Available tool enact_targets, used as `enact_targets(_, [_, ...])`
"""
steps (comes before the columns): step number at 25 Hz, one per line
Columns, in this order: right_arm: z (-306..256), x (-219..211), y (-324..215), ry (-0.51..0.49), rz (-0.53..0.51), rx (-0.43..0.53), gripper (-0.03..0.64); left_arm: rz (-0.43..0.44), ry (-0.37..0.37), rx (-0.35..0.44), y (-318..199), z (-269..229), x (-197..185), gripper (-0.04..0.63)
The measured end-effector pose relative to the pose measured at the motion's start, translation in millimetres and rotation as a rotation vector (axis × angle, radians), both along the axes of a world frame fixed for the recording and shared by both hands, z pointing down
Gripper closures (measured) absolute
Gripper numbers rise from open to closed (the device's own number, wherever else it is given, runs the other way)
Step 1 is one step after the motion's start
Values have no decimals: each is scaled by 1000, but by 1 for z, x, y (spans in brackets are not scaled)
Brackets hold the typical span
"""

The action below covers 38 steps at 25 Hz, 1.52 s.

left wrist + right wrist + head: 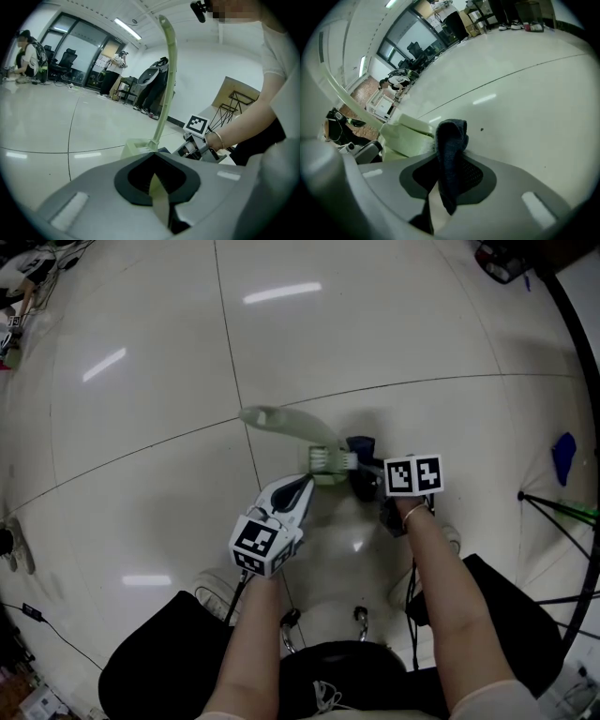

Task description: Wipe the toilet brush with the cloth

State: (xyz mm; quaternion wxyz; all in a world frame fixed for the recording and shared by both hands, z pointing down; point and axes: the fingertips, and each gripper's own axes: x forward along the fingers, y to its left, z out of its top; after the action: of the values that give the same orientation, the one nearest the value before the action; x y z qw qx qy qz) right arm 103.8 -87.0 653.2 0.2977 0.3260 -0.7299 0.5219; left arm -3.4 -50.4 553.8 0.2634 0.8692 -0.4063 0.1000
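Observation:
The toilet brush (323, 460) is pale green; its head hangs over the tiled floor and its long handle (272, 420) runs up-left. My left gripper (302, 488) is shut on a flat pale green part of the brush near its head (136, 147), and the handle (165, 84) rises steeply ahead of the jaws. My right gripper (377, 480) is shut on a dark blue cloth (362, 470), which lies against the right side of the brush head. In the right gripper view the cloth (451, 150) stands up out of the jaws, with the brush head (405, 136) just to its left.
Glossy white floor tiles (375, 315) lie all around. A black tripod (562, 512) and a blue object (562, 456) stand at the right, a cable (37, 615) at the lower left. Far off in the left gripper view are a seated person (26, 56), office chairs and a dark machine (154, 89).

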Motion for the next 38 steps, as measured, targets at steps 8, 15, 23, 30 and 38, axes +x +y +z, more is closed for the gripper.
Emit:
enact_targets(8, [-1, -9, 38, 26, -99, 48, 525, -15, 5, -4, 1, 3, -1, 589])
enact_targets(15, [-24, 27, 20, 231, -175, 143, 522, -1, -32, 3, -1, 3, 2, 589])
enact_targets(23, [-96, -3, -84, 176, -227, 401, 522, -6, 14, -12, 0, 1, 5, 589])
enact_targets(30, [-102, -95, -96, -62, -401, 342, 523, 25, -17, -15, -6, -1, 2, 589])
enact_targets(38, [-73, -126, -72, -117, -694, 231, 523, 21, -14, -27, -11, -2, 6, 589])
